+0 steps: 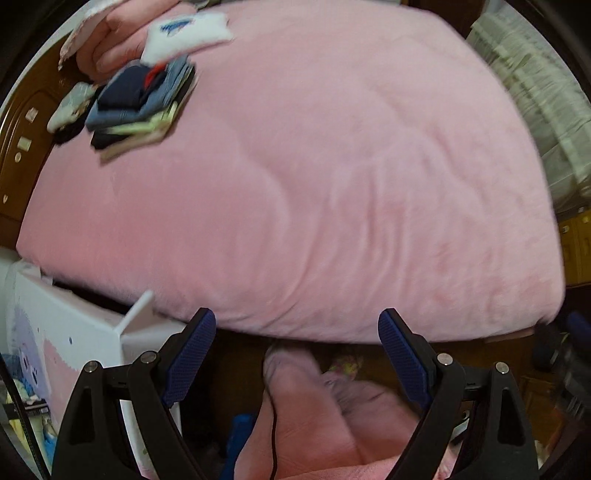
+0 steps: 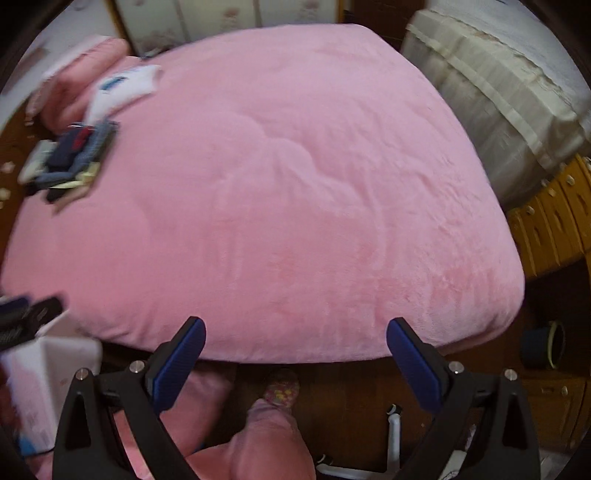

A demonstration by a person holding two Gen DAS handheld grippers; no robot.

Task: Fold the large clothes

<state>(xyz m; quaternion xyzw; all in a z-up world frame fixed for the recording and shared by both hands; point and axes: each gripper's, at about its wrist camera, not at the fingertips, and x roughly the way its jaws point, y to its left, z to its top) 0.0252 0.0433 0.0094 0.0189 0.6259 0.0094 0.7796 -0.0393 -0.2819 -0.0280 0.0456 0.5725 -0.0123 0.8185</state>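
A stack of folded clothes (image 1: 140,107) in dark blue, denim and pale green lies at the far left of a bed covered by a pink plush blanket (image 1: 314,184). A white folded garment with a blue logo (image 1: 184,33) lies just behind the stack. The stack also shows in the right wrist view (image 2: 74,158), with the white garment (image 2: 122,88). My left gripper (image 1: 297,347) is open and empty, above the bed's near edge. My right gripper (image 2: 295,354) is open and empty, also at the near edge. Both views are blurred.
A white box (image 1: 92,332) stands on the floor at the bed's near left. A pink pillow (image 2: 85,81) lies at the far left. A white quilted bed (image 2: 498,96) and wooden drawers (image 2: 554,221) stand to the right. The person's pink-clad legs (image 1: 332,424) are below.
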